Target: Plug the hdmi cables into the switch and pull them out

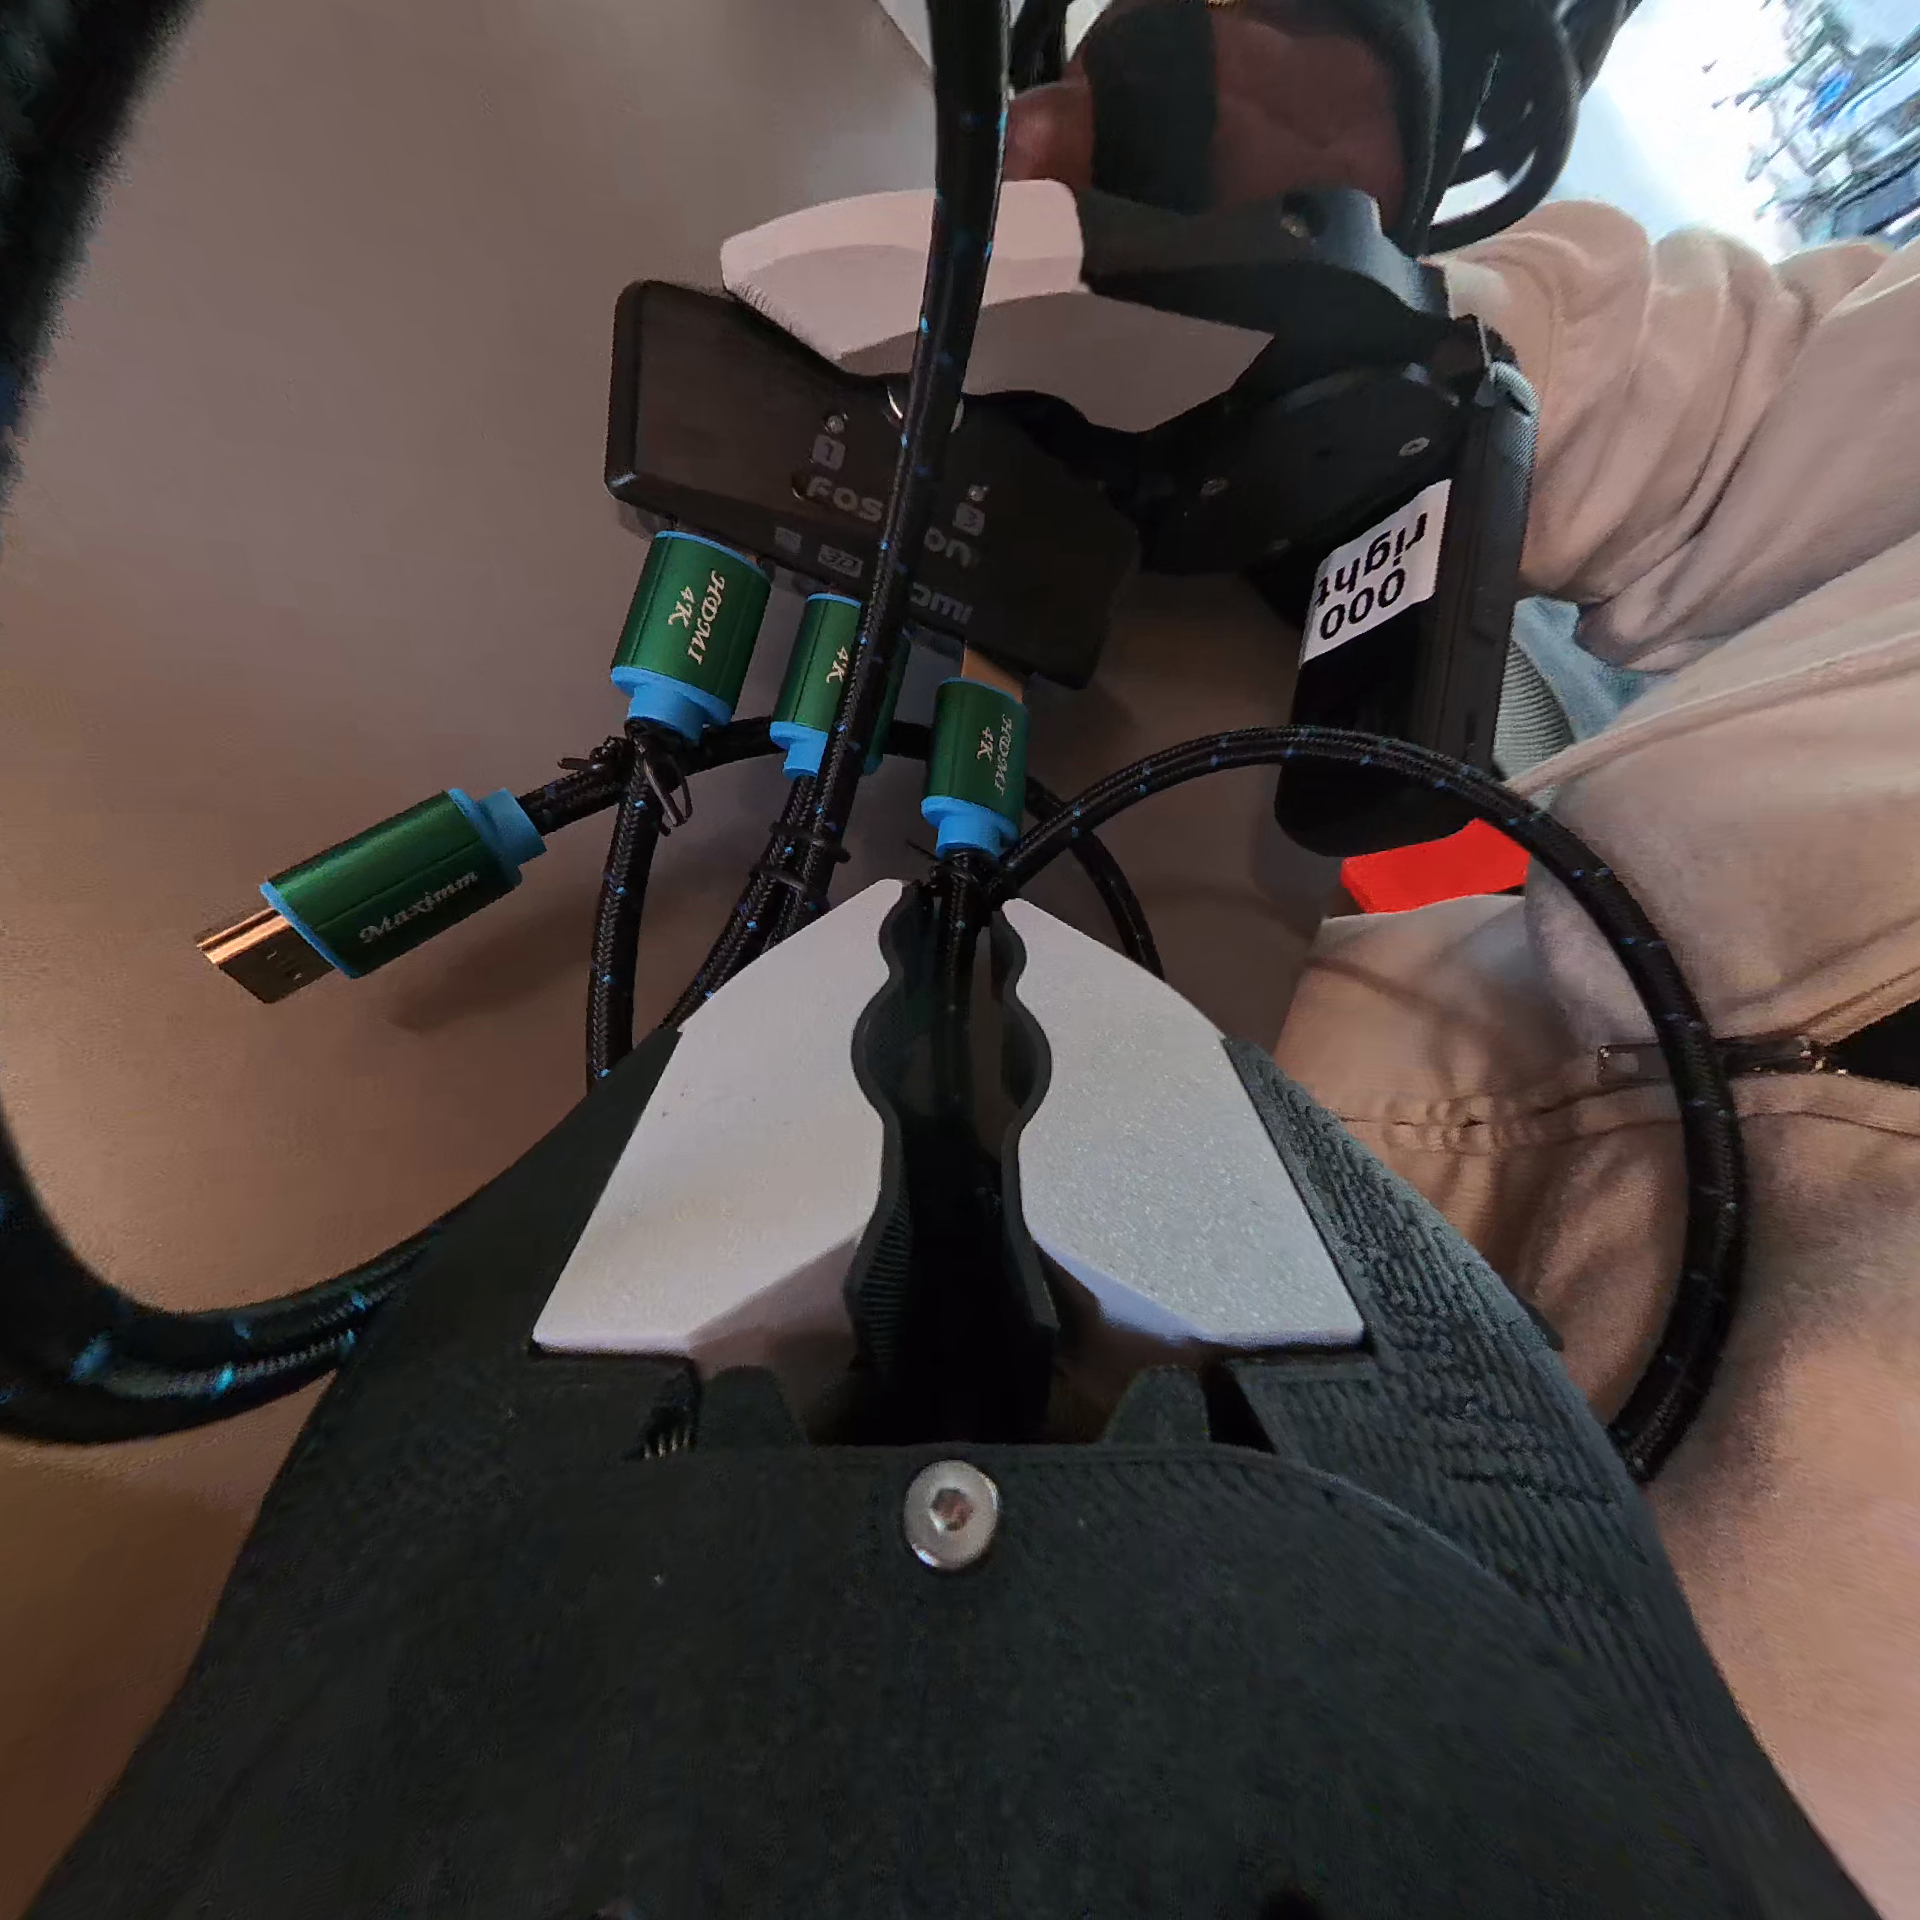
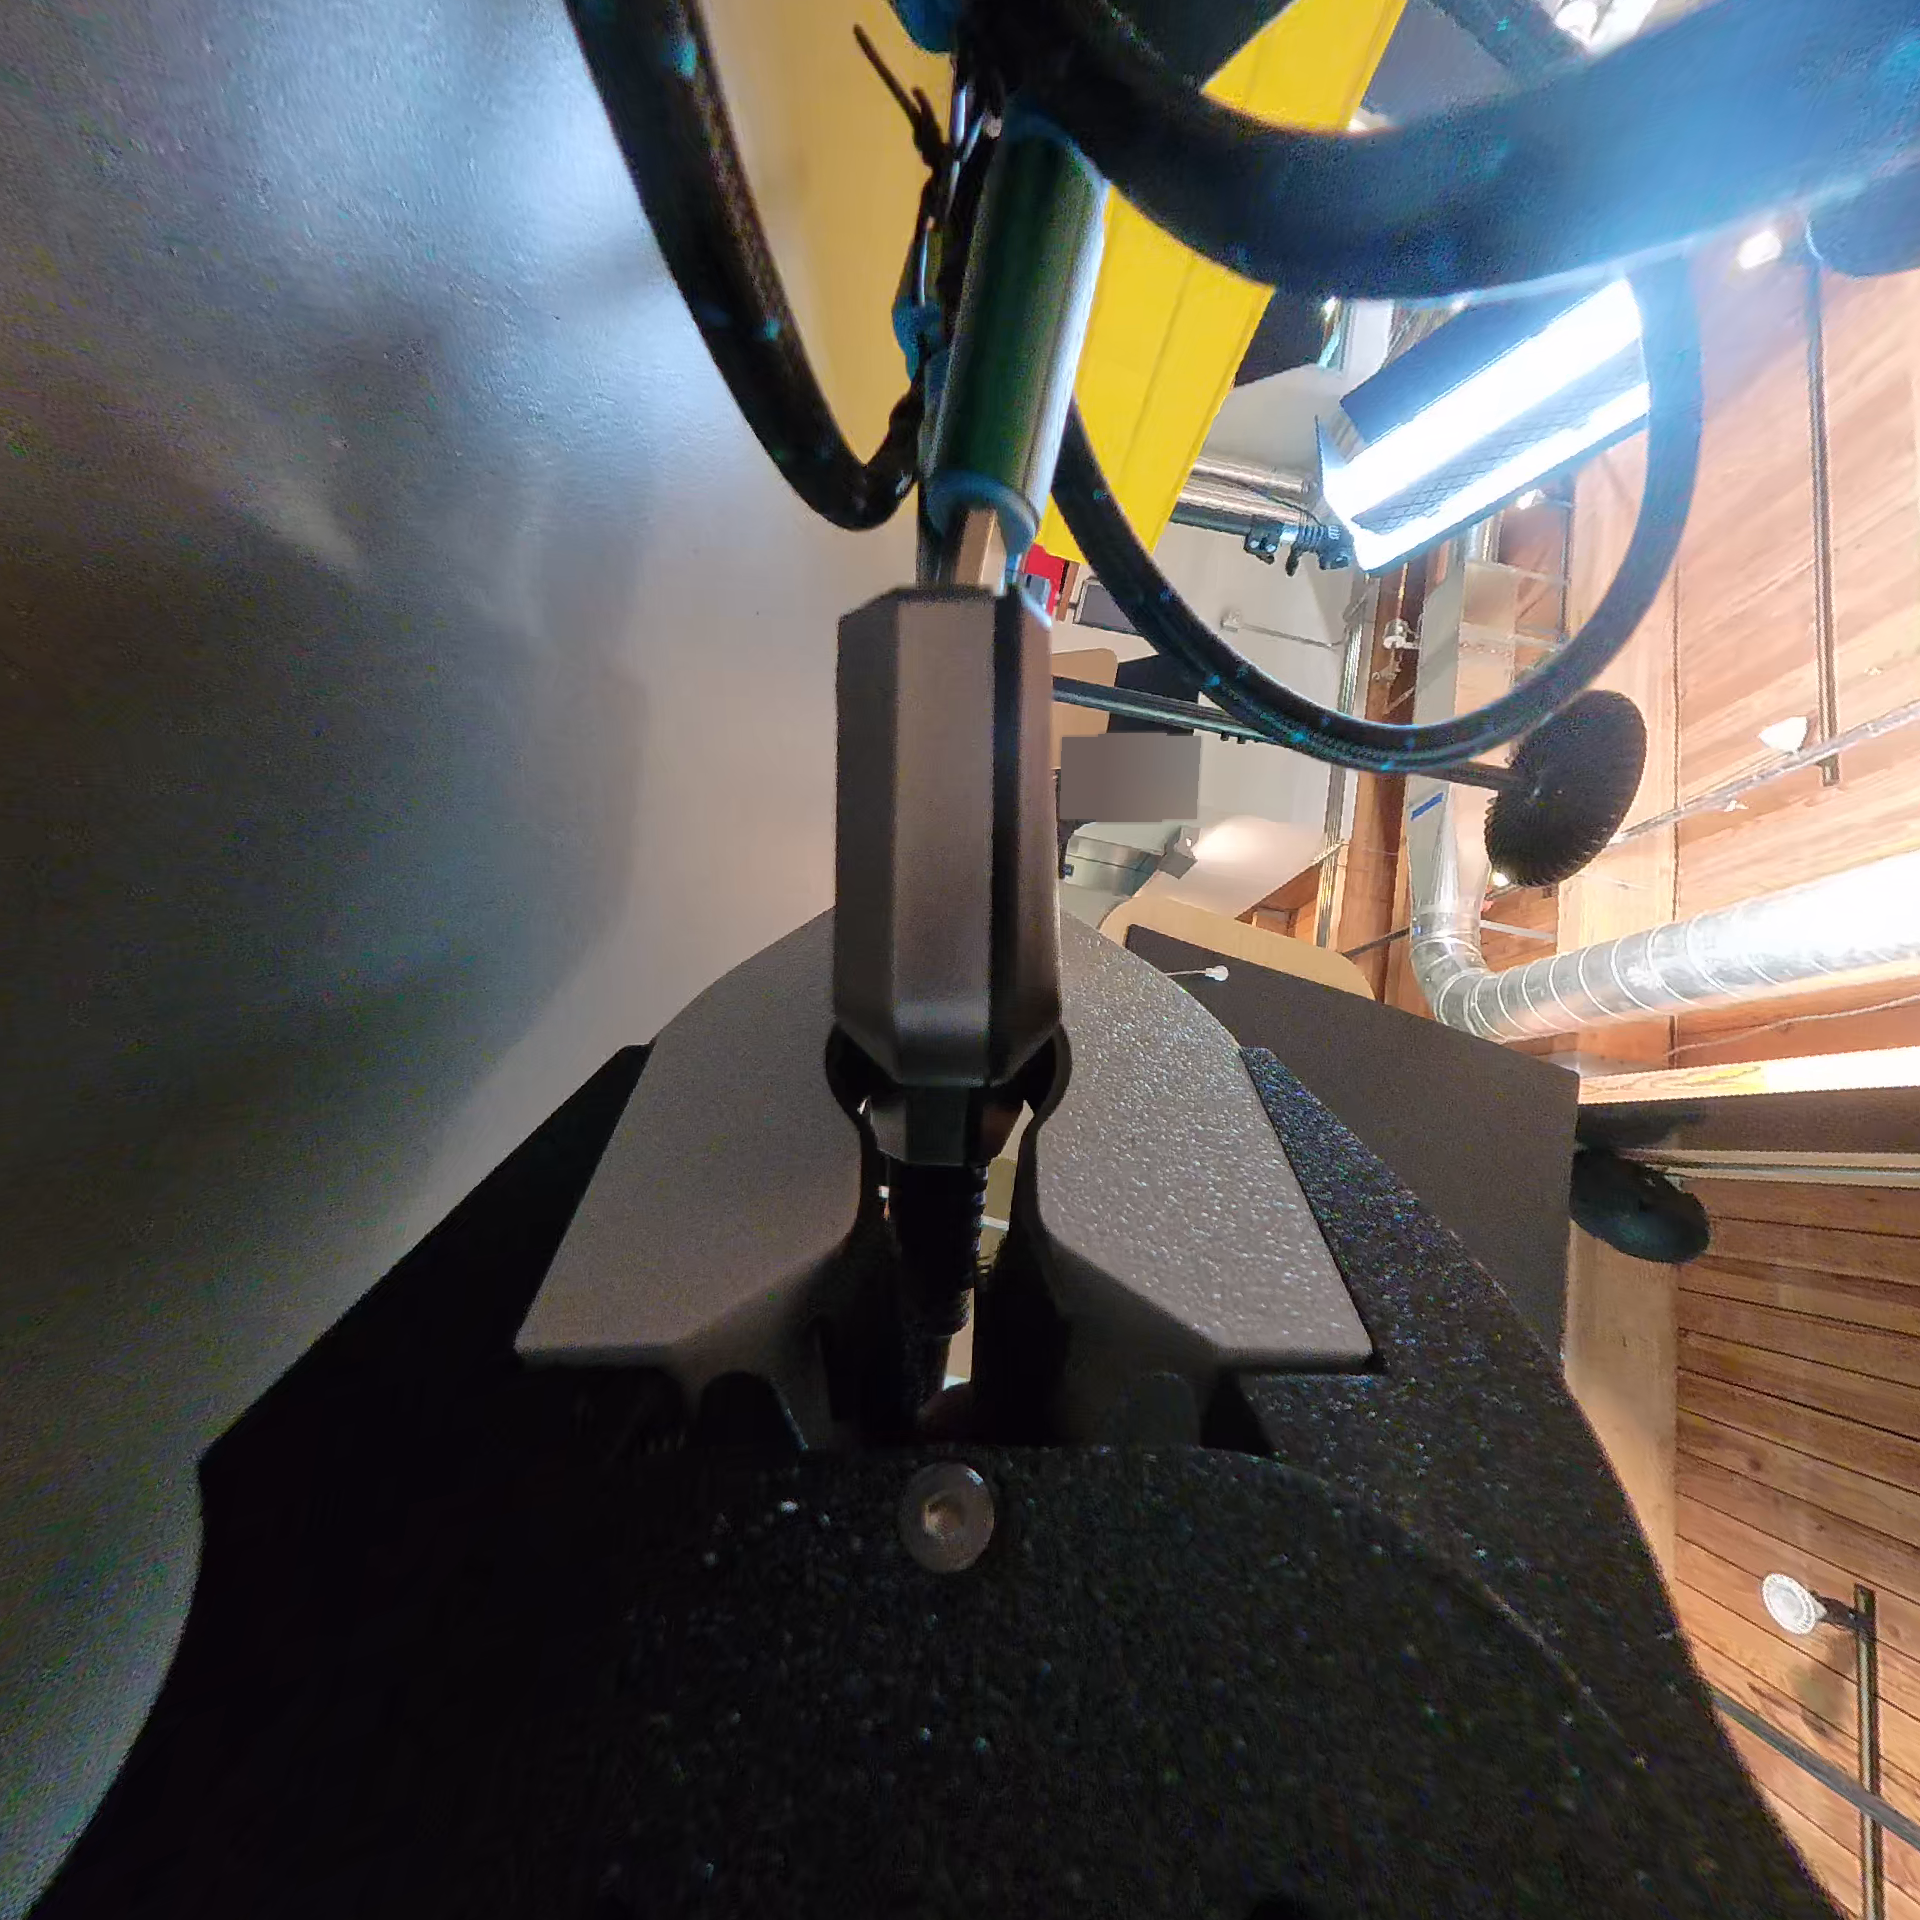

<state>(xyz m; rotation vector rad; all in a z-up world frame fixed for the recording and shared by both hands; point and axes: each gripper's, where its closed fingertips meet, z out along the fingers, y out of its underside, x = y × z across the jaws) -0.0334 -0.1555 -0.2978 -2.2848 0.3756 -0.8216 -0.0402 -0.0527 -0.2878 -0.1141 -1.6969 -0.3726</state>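
1. The left gripper [image 1: 951, 914] is closed on a black braided cable [image 1: 951, 883] just behind a green HDMI plug [image 1: 977, 753]; the white fingers [image 1: 748, 1122] pinch the cable between them.
2. That plug sits at the switch [image 1: 831, 478] with its gold tip partly exposed between plug body and port.
3. Two more green plugs occupy the same edge of the switch: a far-left plug [image 1: 691, 623] and a middle plug [image 1: 826, 675], the latter partly hidden by a hanging cable [image 1: 935, 364].
4. A fourth plug [image 1: 384, 894] lies loose on the tan tabletop [image 1: 312, 416], gold tip pointing away from the switch.
5. The right gripper [image 2: 945, 1049] is clamped on the end of the switch [image 2: 935, 831], which stands edge-on between its fingers [image 2: 717, 1164]; in the left wrist view the same gripper [image 1: 1039, 312] holds the far side of the switch.
6. In the right wrist view, a green plug [image 2: 1013, 312] enters the far edge of the switch.
7. A beige sleeve [image 1: 1662, 416] lies beside the right gripper.
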